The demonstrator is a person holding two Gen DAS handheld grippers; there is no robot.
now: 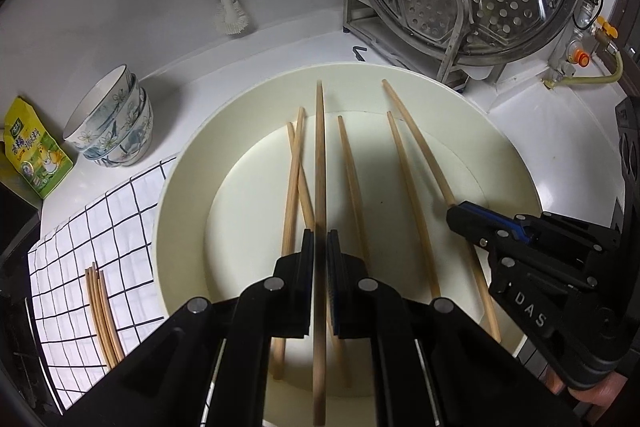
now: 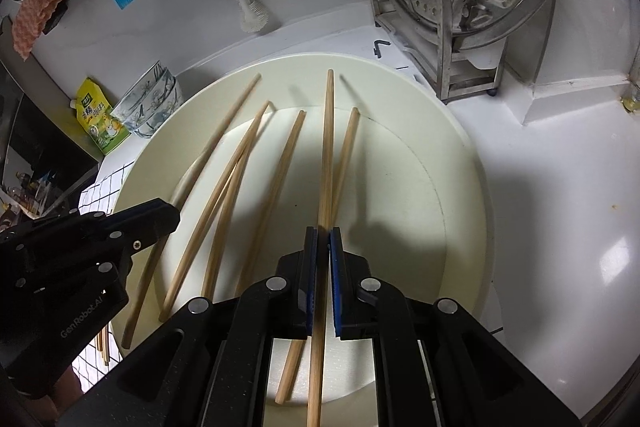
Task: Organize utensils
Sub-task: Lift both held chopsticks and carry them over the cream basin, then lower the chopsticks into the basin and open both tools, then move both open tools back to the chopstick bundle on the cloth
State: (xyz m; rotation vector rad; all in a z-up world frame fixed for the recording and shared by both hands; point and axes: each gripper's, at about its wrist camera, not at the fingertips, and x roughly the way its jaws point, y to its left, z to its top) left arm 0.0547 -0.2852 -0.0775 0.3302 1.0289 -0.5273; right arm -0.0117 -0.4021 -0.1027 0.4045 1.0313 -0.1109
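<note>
Both grippers are over the cream basin (image 1: 176,187) on the white counter, each clamped on one chopstick. The left gripper (image 1: 320,247) holds a chopstick (image 1: 319,147) whose long axis runs straight ahead along the fingers, tip toward the basin's far rim. The right gripper (image 2: 323,243) holds another chopstick (image 2: 328,147) the same way, so neither tool is free. Count in the basin: six chopsticks in all, two held and four loose. Both held sticks appear to lie low in the basin; whether they are lifted clear I cannot tell. The loose ones lie roughly parallel, two of them crossing at the left. A bundle of chopsticks (image 1: 102,311), about four, lies on the checked cloth (image 1: 120,211) off the basin's left rim. Judgement: that bundle looks like the destination, and the left hand is nearer to it.
</note>
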